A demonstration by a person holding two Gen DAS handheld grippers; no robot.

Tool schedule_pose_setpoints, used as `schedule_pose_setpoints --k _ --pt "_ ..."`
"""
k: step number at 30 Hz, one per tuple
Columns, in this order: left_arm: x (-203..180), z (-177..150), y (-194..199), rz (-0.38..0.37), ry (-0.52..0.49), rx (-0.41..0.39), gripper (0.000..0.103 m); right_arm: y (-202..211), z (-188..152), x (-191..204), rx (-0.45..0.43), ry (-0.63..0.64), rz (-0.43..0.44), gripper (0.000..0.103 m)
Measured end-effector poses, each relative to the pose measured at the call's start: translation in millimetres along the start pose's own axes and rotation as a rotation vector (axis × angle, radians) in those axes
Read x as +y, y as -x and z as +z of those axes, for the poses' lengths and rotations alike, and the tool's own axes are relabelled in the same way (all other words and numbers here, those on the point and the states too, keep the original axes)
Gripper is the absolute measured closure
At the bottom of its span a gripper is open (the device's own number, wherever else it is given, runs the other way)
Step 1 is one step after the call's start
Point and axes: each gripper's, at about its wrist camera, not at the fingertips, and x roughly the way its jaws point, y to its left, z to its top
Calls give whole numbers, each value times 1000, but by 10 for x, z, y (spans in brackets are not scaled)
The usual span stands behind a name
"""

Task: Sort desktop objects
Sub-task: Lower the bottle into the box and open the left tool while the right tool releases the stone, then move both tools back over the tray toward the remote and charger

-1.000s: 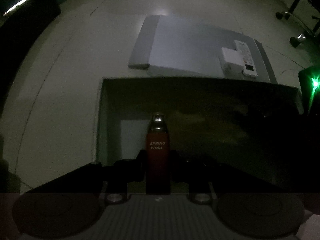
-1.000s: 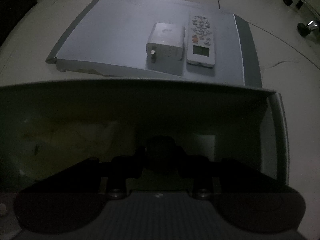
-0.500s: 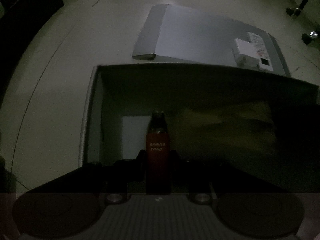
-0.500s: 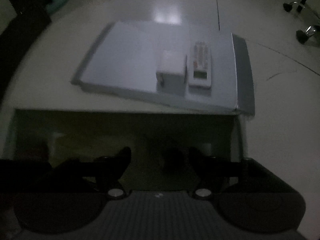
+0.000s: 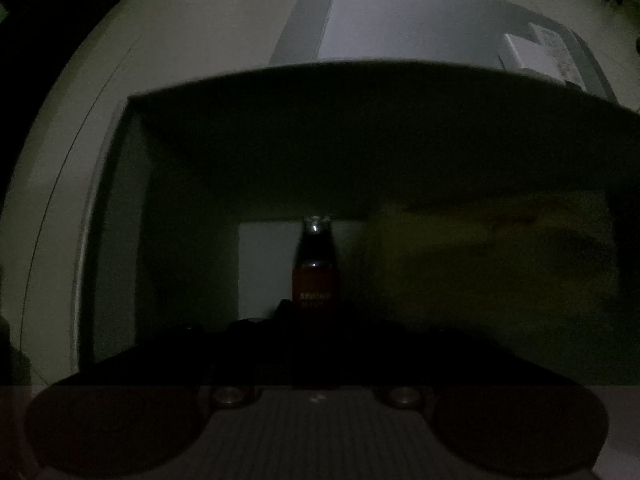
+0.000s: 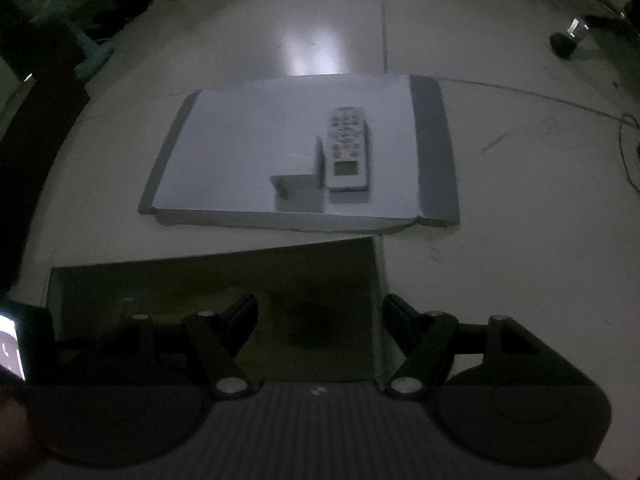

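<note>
A small red bottle is being gripped by the left gripper, its jaws clenched on it, inside the dark open box, which is being taken as the landmark. The right gripper is being held above that box with nothing between its opening jaws. Beyond the box, a white remote control is being carried on a flat grey lid, on a pale glossy floor. Chair castors are being seen far behind the box.

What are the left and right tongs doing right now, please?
Left tongs: shut on the red bottle, inside the box.
Right tongs: jaws opening, nothing between them, above the box.
</note>
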Motion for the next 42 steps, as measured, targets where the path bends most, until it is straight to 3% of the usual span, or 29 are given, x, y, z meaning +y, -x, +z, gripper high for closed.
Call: schedule_pose_setpoints --k 12,15,17,20,26,31,35,39,42 --pt "73 -87 132 -2 -14 6 78 6 -56 64 -1 25 7 30" --pt "128 -113 292 -14 -6 -2 75 20 -45 75 -3 25 10 30" --pt "177 -131 443 -33 6 -12 67 36 -23 86 -8 24 14 30" --pt "254 -106 698 -77 28 -29 66 81 27 115 -18 31 28 30" --pt "159 266 1028 -176 58 -90 64 90 120 155 -41 51 25 30" --pt "90 721 1051 -225 101 -147 60 100 184 108 -55 41 27 31" --pt "-6 954 1013 -230 82 -193 59 115 352 14 -89 46 13 32" --pt "-11 1054 867 -223 103 -186 59 9 506 -107 -104 31 -14 33" --pt "-43 1080 755 -221 95 -160 59 -119 601 -207 -95 23 -30 43"
